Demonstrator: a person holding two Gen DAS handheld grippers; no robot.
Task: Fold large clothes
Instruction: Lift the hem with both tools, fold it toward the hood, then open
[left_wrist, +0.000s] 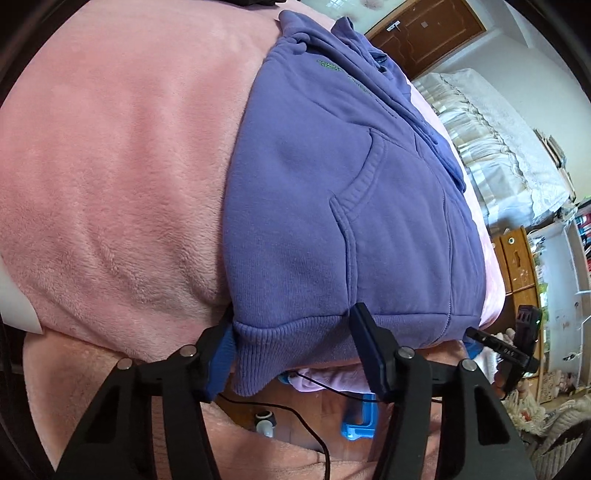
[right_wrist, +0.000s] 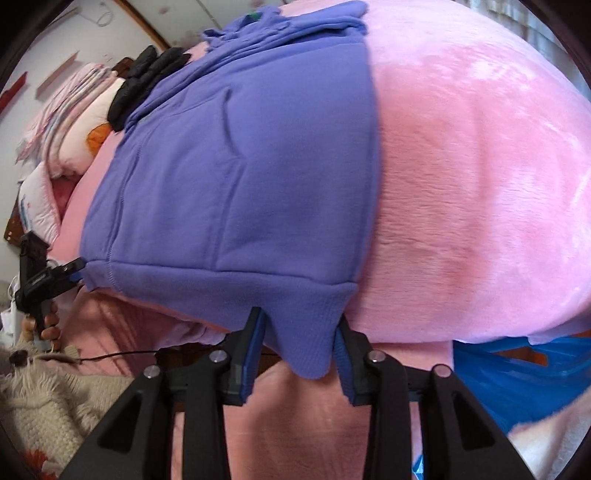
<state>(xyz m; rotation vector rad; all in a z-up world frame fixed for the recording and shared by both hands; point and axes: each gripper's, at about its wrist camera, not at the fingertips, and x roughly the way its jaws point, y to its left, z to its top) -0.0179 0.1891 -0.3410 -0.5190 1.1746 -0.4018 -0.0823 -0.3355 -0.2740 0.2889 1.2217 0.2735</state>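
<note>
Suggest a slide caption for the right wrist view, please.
Right gripper open around the purple hoodie hem corner on a pink blanket.

I'm seeing the purple hoodie (left_wrist: 332, 206) lying flat on the pink blanket (left_wrist: 110, 184), pocket up, its ribbed hem hanging off toward six o'clock.

A purple hoodie (left_wrist: 332, 206) is spread flat on a pink fleece blanket (left_wrist: 110, 177), its kangaroo pocket (left_wrist: 399, 206) facing up. Its ribbed hem (left_wrist: 295, 343) is overhung at the near edge of the bed, and the hem corner is seen between the wide-set fingers of the left hand-held gripper (left_wrist: 291, 350). The right hand-held gripper (left_wrist: 476, 338) is seen at the hem's other corner. A black cable (left_wrist: 295, 413) and a blue plastic object (left_wrist: 356, 421) are visible below.
</note>
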